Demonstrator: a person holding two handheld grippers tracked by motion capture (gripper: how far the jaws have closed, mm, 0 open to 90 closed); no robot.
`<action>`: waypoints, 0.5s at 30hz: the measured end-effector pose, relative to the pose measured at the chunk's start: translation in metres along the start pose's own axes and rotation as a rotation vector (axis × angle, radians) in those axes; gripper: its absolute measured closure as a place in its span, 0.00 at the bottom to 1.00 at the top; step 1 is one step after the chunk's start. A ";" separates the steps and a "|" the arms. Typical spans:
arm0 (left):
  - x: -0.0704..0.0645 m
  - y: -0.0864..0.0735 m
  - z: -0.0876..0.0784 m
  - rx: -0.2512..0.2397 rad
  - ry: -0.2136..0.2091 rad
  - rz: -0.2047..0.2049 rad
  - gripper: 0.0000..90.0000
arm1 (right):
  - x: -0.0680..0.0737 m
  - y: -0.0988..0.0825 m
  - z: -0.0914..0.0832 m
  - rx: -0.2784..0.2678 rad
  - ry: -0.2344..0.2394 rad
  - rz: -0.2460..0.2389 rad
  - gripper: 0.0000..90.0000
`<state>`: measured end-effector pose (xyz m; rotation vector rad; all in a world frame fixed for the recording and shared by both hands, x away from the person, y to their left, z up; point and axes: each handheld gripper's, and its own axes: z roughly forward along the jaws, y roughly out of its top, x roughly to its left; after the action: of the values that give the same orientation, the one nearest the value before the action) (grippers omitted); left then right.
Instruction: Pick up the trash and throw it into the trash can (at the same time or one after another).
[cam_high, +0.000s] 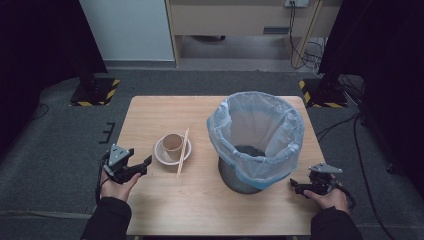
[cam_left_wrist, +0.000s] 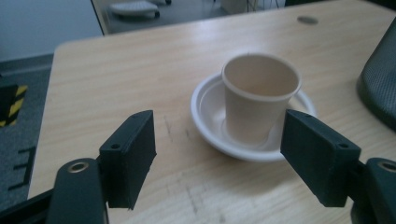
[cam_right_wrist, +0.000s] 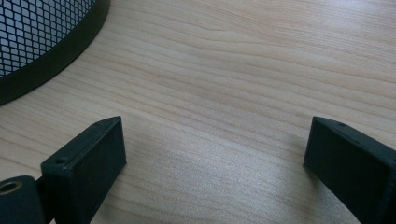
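Left hand-held gripper (cam_left_wrist: 217, 154) gapes toward upright paper cup (cam_left_wrist: 259, 95); mouth upward

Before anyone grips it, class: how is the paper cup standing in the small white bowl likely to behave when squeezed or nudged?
The paper cup looks thin-walled and empty, so it is probably very light and may crumple under a firm squeeze. It stands upright and taller than the shallow white bowl, so a sideways nudge could tip it. The bowl may slide on the smooth table.
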<state>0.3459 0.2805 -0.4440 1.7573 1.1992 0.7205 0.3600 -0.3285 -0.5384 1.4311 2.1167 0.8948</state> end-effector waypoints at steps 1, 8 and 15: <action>-0.002 0.004 -0.001 -0.018 -0.001 0.002 0.30 | 0.000 0.000 0.000 0.000 -0.001 0.000 0.06; -0.006 0.032 0.004 -0.087 -0.022 -0.004 0.36 | 0.001 0.000 0.000 -0.001 -0.001 -0.002 0.06; -0.010 0.051 0.029 -0.092 -0.031 0.010 0.45 | 0.001 0.000 0.000 -0.001 -0.003 0.000 0.06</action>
<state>0.3878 0.2533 -0.4114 1.6935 1.1203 0.7404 0.3596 -0.3274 -0.5384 1.4304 2.1141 0.8933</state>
